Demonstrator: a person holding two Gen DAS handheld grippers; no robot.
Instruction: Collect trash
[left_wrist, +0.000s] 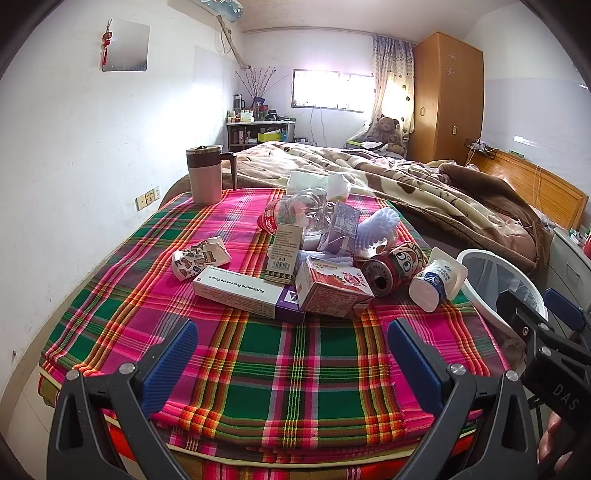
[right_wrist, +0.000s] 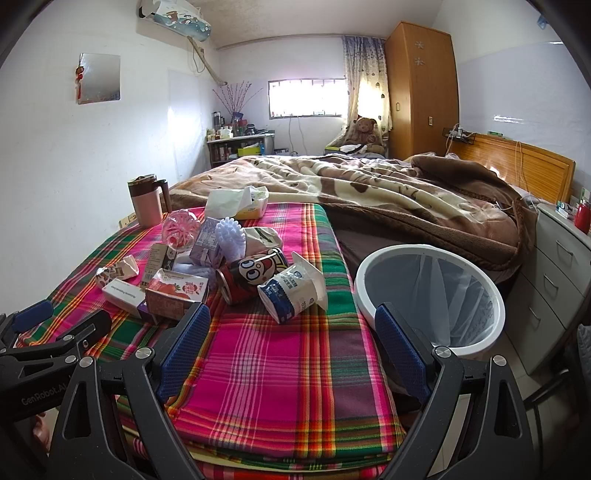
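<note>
A pile of trash lies on a plaid cloth (left_wrist: 280, 354) over the bed end: a white cream box (left_wrist: 243, 293), a strawberry milk carton (left_wrist: 332, 288), a red cartoon can (left_wrist: 393, 267), a yogurt cup (left_wrist: 432, 284), a clear plastic bottle (left_wrist: 295, 214) and a crumpled wrapper (left_wrist: 199, 258). A white bin (right_wrist: 432, 295) with a clear liner stands to the right of the cloth. My left gripper (left_wrist: 291, 354) is open and empty, short of the pile. My right gripper (right_wrist: 291, 339) is open and empty, between the yogurt cup (right_wrist: 291, 291) and the bin.
A pink and brown mug (left_wrist: 205, 173) stands at the cloth's far left. A tissue pack (right_wrist: 240, 201) lies behind the pile. A brown blanket (right_wrist: 388, 195) covers the bed beyond. A grey drawer unit (right_wrist: 554, 273) stands right of the bin.
</note>
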